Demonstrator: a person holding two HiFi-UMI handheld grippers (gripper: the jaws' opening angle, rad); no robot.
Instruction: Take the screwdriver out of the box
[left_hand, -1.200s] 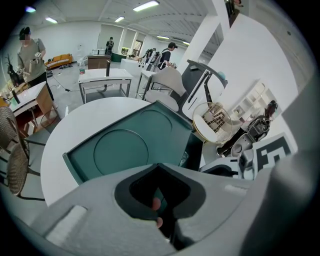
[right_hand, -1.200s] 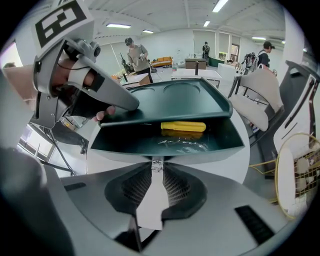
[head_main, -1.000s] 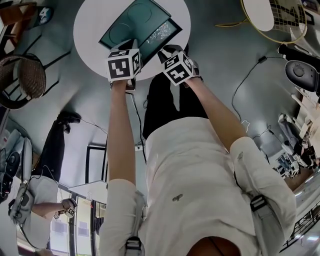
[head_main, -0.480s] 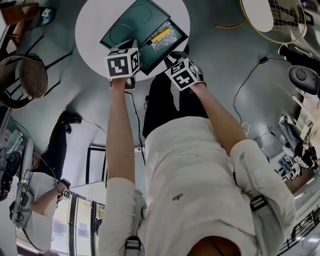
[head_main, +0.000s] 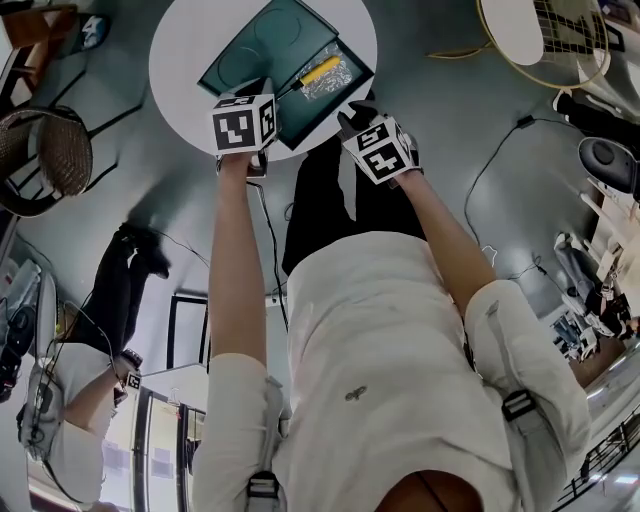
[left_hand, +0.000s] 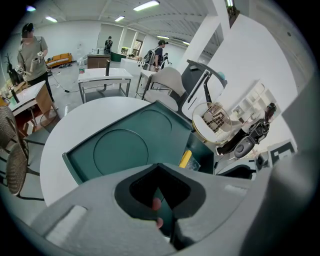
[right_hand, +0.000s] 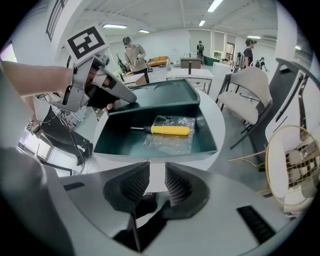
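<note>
A dark green box (head_main: 300, 108) lies on a round white table (head_main: 180, 50), its lid (head_main: 262, 45) swung back. Inside, a yellow-handled screwdriver (head_main: 321, 69) (right_hand: 170, 130) rests on a clear plastic bag (right_hand: 170, 142). My left gripper (head_main: 262, 92) (right_hand: 125, 97) is shut on the near edge of the lid (left_hand: 120, 145); the screwdriver handle (left_hand: 185, 158) shows just right of it. My right gripper (head_main: 352, 112) (right_hand: 157, 170) hovers at the box's near rim (right_hand: 155, 156), short of the screwdriver. Its jaws have just been opening, and nothing is between them.
The table's edge (right_hand: 220, 125) curves round the box. A white chair (right_hand: 250, 90) stands at its right, a wicker chair (head_main: 50, 150) to the left on the floor. Cables (head_main: 490, 160) trail across the floor. People stand at desks far behind.
My right gripper has drawn back from over the box toward the near right, uncovering the screwdriver. The left gripper has kept its hold on the lid.
</note>
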